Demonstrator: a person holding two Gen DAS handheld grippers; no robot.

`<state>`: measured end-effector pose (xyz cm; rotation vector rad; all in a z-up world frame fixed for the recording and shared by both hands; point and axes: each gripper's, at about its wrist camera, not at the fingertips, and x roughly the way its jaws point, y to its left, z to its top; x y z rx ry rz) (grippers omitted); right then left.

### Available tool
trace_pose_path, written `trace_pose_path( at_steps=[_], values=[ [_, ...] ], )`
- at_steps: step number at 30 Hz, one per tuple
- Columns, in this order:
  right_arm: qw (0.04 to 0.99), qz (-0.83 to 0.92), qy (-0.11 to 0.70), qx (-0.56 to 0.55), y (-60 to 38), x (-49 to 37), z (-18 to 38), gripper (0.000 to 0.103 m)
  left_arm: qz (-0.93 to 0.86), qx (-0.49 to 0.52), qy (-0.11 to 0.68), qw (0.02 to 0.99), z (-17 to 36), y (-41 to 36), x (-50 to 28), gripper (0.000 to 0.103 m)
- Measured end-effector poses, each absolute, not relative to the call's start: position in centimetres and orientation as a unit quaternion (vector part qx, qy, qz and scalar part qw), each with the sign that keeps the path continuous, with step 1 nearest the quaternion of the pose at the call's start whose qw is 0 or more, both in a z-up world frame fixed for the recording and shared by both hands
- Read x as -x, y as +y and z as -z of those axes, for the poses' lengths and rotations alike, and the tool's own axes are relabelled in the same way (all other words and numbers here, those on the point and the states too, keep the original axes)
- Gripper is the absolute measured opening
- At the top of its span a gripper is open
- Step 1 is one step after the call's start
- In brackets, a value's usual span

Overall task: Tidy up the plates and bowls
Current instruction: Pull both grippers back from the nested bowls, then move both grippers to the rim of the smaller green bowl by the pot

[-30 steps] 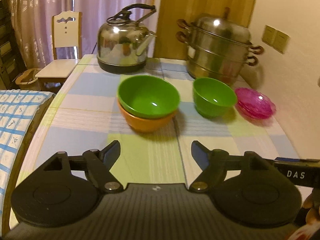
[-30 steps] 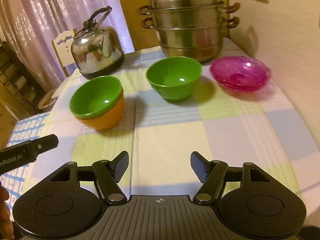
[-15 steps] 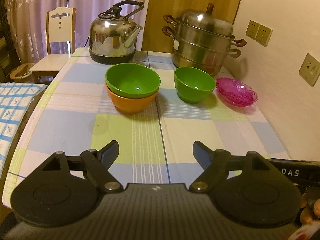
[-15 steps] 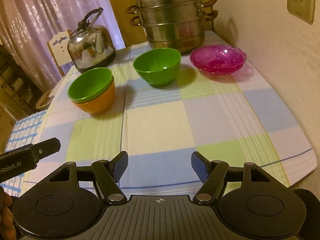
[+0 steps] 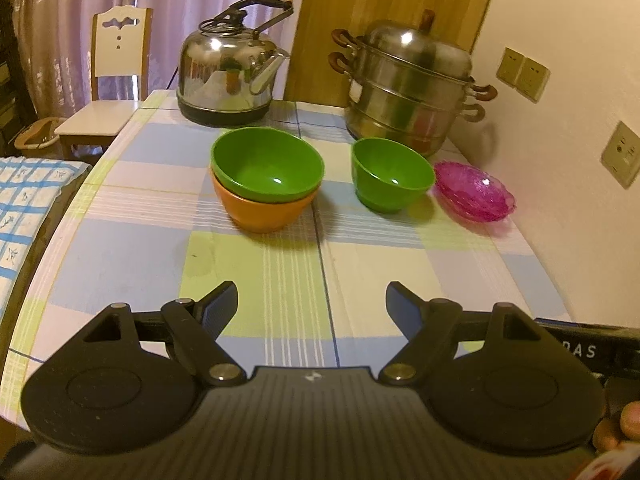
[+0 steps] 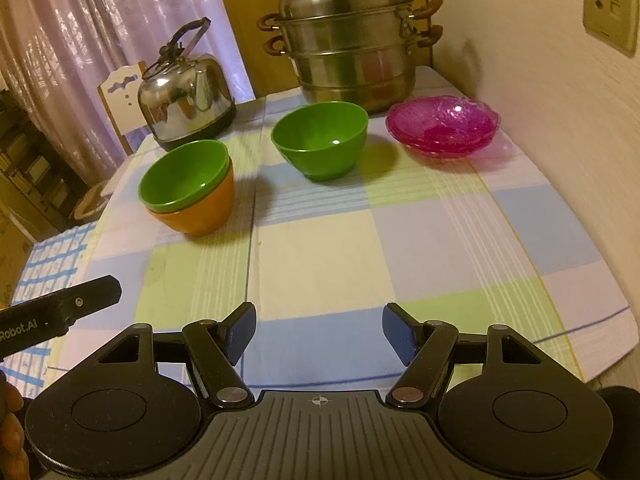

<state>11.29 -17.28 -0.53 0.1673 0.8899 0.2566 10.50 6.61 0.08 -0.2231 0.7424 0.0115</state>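
Two hand-held grippers hover over the near part of the surface (image 6: 440, 240), which wears a checked cloth of blue, green and white. Left hand-held gripper (image 5: 312, 300) has its jaws spread wide with nothing between them; right hand-held gripper (image 6: 319, 330) is likewise wide and empty, and both sit well apart from the dishes. Toward the far left, a green bowl (image 5: 267, 170) sits nested inside an orange bowl (image 5: 260, 212). To the right of that pair stands a second green bowl (image 5: 390, 174) alone and upright. Just beside it, further right and near the wall, lie pink glass plates (image 6: 444, 126), which look stacked in the right wrist view. Behind the bowls at the far edge stand a steel kettle (image 5: 228, 80) on the left and a tiered steel steamer pot (image 5: 408, 88) on the right. A white chair (image 5: 116, 80) stands beyond the far left corner in front of curtains. Fingertips (image 5: 626, 426) show at the lower right edge of the left wrist view
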Motion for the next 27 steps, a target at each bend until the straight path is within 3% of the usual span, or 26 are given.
trace_pose_path(
  at_steps=[21, 27],
  values=[
    [0.881, -0.210, 0.414, -0.094, -8.9, -27.8, 2.0, 0.070, -0.081, 0.157, 0.360, 0.916, 3.3, 16.5, -25.9, 0.081],
    [0.860, -0.232, 0.437, -0.129, -7.2, -32.8, 4.2, 0.069, -0.090, 0.177, 0.367, 0.909, 5.2, 18.2, -29.9, 0.073]
  ],
)
